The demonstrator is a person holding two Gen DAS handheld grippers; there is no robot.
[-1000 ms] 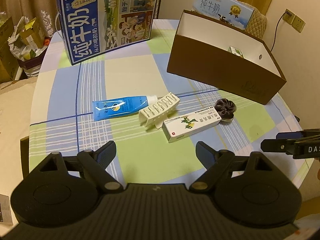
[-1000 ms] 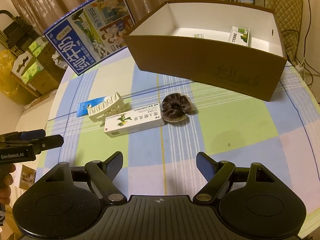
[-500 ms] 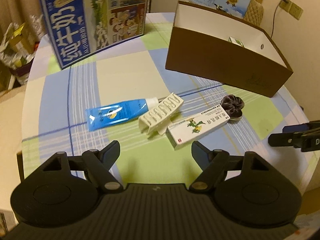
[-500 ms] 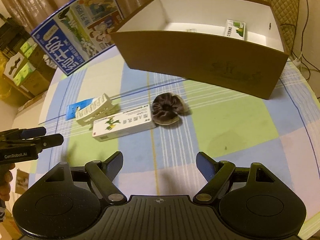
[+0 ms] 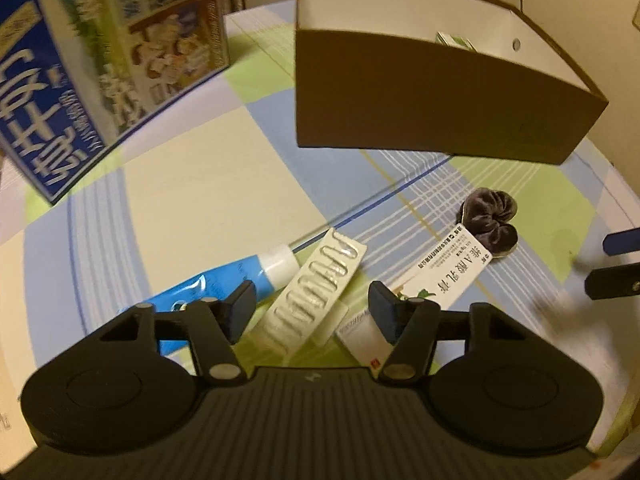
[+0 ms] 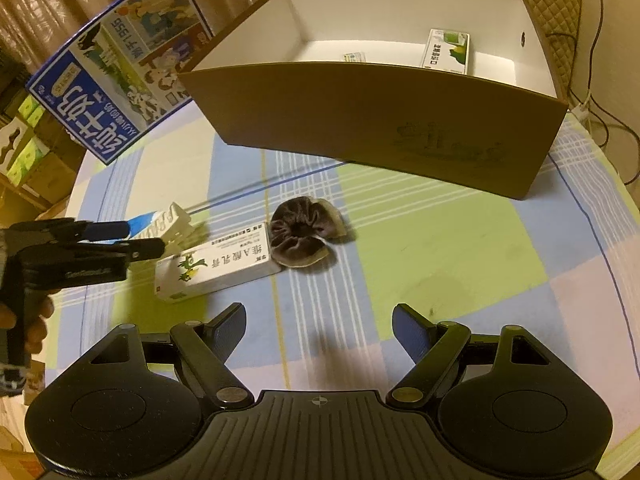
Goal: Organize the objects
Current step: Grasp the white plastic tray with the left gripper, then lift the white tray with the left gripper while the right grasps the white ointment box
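milk carton (image 6: pixel 120 68) (blue), curtains (image 6: pixel 60 4), checked tablecloth (image 6: pixel 440 248)

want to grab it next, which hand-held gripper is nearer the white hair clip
Left. The left hand-held gripper sits open right over the white hair clip; the right hand-held gripper is open, farther off.

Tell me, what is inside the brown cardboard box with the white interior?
Inside the brown cardboard box, two small packets show by the far wall: a green-and-white carton and a smaller packet. The near wall hides the front of its floor.

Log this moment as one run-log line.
left gripper: open, straddling white clip | right gripper: open, above table | scrunchie, ointment box, tube: on table | brown box: holds two small cartons
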